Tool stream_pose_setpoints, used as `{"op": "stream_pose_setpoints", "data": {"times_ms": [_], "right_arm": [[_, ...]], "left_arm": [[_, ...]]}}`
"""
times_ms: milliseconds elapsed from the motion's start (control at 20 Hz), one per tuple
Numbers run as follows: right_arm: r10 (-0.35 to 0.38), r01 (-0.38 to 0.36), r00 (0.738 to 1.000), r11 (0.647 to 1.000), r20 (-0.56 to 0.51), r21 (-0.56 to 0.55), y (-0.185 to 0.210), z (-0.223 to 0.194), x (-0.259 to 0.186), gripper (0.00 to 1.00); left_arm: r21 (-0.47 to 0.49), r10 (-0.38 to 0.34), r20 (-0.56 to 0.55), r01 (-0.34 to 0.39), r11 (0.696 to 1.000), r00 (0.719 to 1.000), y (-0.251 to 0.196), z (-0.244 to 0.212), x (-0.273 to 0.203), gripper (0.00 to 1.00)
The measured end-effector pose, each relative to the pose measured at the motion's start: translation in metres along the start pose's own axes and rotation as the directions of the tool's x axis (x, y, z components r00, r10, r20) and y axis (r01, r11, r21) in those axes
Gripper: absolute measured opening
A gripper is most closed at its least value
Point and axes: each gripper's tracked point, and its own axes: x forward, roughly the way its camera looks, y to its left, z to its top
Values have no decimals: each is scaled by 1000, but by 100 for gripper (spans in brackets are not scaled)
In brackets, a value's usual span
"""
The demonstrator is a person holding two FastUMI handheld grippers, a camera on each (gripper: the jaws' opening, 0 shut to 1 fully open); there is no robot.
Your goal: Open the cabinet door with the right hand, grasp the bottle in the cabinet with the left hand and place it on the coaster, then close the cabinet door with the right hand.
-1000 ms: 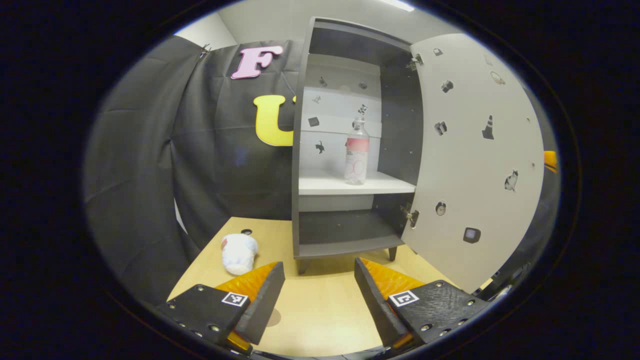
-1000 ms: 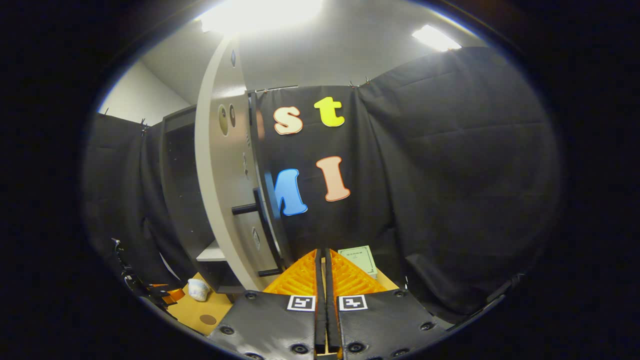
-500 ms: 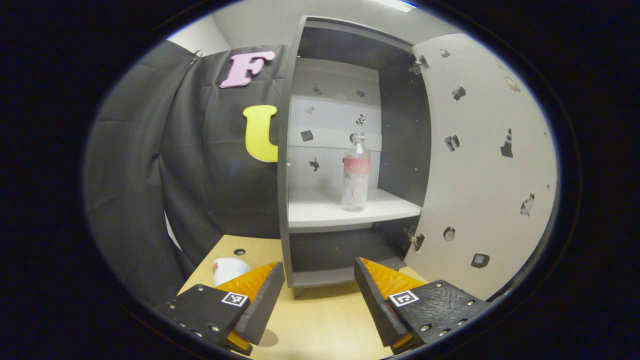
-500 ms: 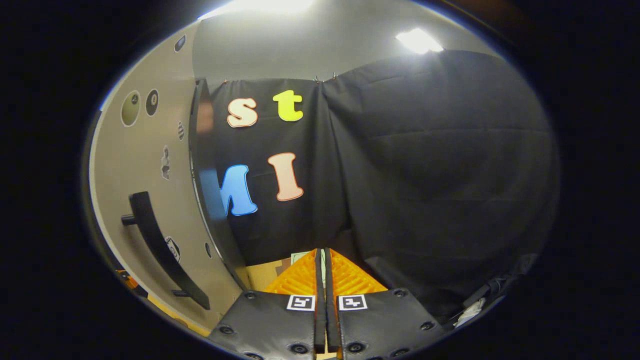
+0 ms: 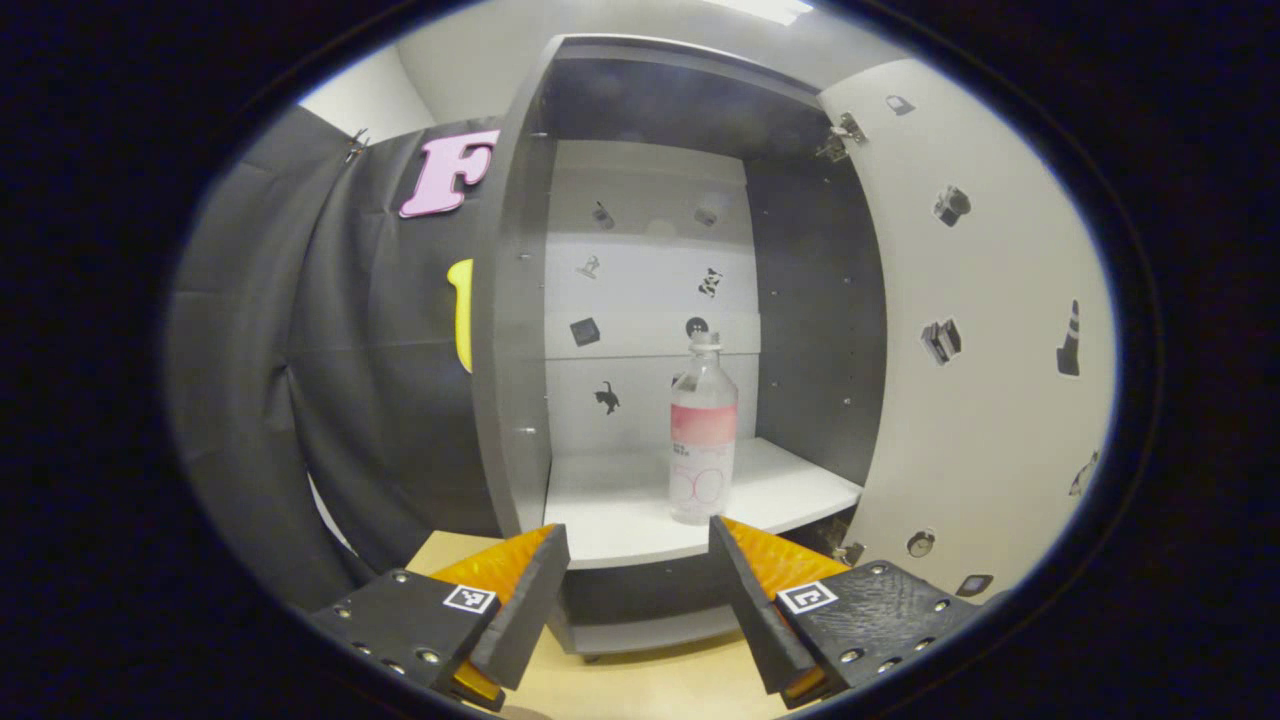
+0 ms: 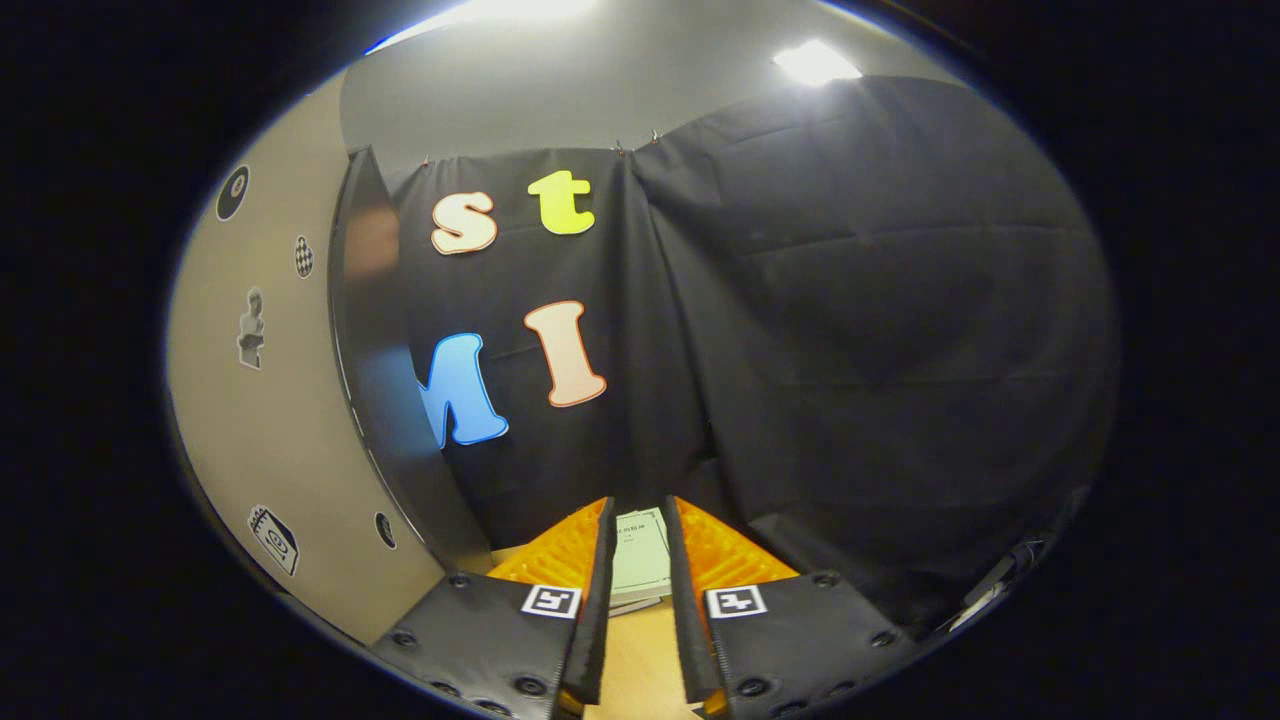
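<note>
A clear bottle (image 5: 703, 440) with a pink label stands upright on the white shelf (image 5: 610, 515) of the dark cabinet (image 5: 510, 330). The cabinet door (image 5: 985, 330) is swung wide open on the right. My left gripper (image 5: 638, 560) is open just before the shelf's front edge. The bottle stands beyond its fingers, a little right of centre and untouched. In the right gripper view, the door's outer face (image 6: 260, 420) fills the left side. My right gripper (image 6: 638, 515) is open by a narrow gap and holds nothing.
A green booklet (image 6: 640, 560) lies on the wooden table (image 6: 635, 680) beyond the right gripper's fingers. A lower cabinet compartment (image 5: 650, 600) sits under the shelf. Small stickers dot the cabinet's back panel and door. Black cloth hangs behind and to the sides.
My left gripper has risen and come closer to the cabinet, so the bottle looms larger. My right gripper has moved off the door handle and its fingers have parted slightly.
</note>
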Motion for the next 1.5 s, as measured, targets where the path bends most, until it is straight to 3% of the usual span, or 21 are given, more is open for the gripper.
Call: {"op": "stream_pose_setpoints", "data": {"times_ms": [50,150,200,250,800,1250,1400,1500], "right_arm": [[-3,3,1000,1000,-1,4,-1,1,4,39],[-20,20,1000,1000,-9,2,-5,-3,16,70],[-24,24,1000,1000,-15,-3,-7,-8,19,100],[-30,30,999,1000,-17,-9,-8,-10,25,95],[-89,88,995,996,-37,-23,-20,-22,59,98],[-127,126,988,992,-82,-17,-33,-34,73,98],[-132,132,988,991,-86,1,-35,-34,77,98],[-131,131,988,991,-83,5,-34,-33,79,98]], "left_arm": [[0,-10,4,10,1000,1000,-5,2,9,85],[-16,-29,12,30,999,999,-13,9,23,85],[-23,-38,20,38,999,999,-16,13,31,86],[-28,-41,29,42,999,999,-17,18,40,85],[-20,-106,47,107,994,993,-39,33,116,86],[-55,-116,52,118,991,992,-44,35,146,86],[-57,-132,53,135,989,990,-46,35,148,75],[-59,-146,55,149,987,988,-48,35,148,75]]}}
